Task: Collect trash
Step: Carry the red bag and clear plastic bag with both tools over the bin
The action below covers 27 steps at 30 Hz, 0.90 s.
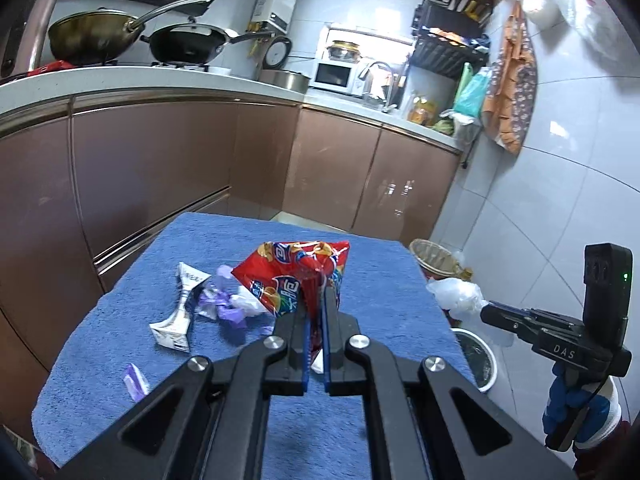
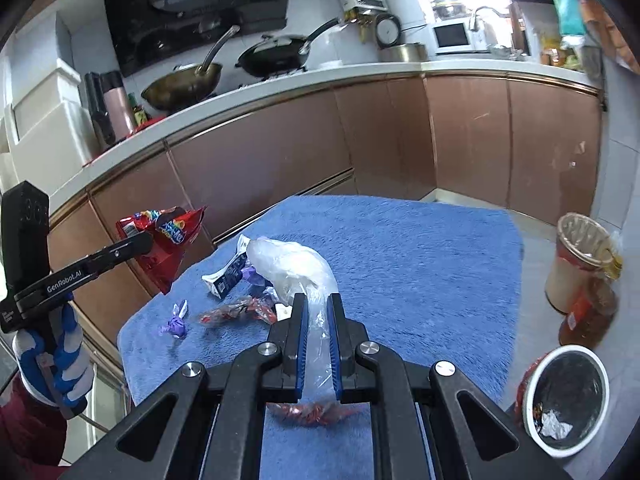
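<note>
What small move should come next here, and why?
Probably swing the right gripper, shut on the clear plastic bag, over the white-rimmed bin on the floor to its right. The left gripper already holds the red snack bag clear of the blue cloth.

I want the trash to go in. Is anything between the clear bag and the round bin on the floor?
Nothing visible. The right tool holds the clear plastic bag above the blue mat; the bin stands open beside it.

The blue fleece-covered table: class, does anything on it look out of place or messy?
Yes. Litter lies strewn on the blue fleece cover: a crushed white-and-dark carton, twisted purple wrappers and a crumpled red wrapper. None of it belongs on a table.
</note>
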Available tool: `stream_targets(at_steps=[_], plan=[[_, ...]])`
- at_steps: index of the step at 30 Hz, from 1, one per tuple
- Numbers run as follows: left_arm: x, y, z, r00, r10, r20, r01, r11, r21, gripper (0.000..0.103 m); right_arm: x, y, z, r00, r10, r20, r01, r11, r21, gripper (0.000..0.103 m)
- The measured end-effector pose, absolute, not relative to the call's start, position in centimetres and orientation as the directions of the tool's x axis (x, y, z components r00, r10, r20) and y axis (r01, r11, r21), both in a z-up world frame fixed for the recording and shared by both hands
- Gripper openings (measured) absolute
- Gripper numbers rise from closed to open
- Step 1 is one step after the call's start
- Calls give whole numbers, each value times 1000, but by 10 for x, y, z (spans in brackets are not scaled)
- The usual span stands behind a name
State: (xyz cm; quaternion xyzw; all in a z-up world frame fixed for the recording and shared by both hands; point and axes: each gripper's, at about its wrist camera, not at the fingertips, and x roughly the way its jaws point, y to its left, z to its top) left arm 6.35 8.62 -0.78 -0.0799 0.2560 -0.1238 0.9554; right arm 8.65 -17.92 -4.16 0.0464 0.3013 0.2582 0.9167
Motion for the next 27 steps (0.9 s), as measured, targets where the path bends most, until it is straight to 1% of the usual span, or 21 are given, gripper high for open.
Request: stream_targets(at_steps=[7, 12, 19, 27], plan=[[64, 50, 0, 810, -352, -469, 279, 935, -221, 4, 66, -219, -37, 755, 424, -500, -341, 906, 251, 10], [80, 5, 0, 765, -413, -494, 357, 911, -208, 4, 59, -256, -42, 801, 348, -488, -240, 932, 271, 10], [112, -80, -11, 671, -500, -548, 489, 853, -181, 4, 61, -320, -63, 838, 179, -515, -39, 962, 271, 10], [154, -194, -33, 534, -576, -619, 616, 767, -182, 4, 69, -385, -101, 823, 12, -568, 169, 949, 265, 11]])
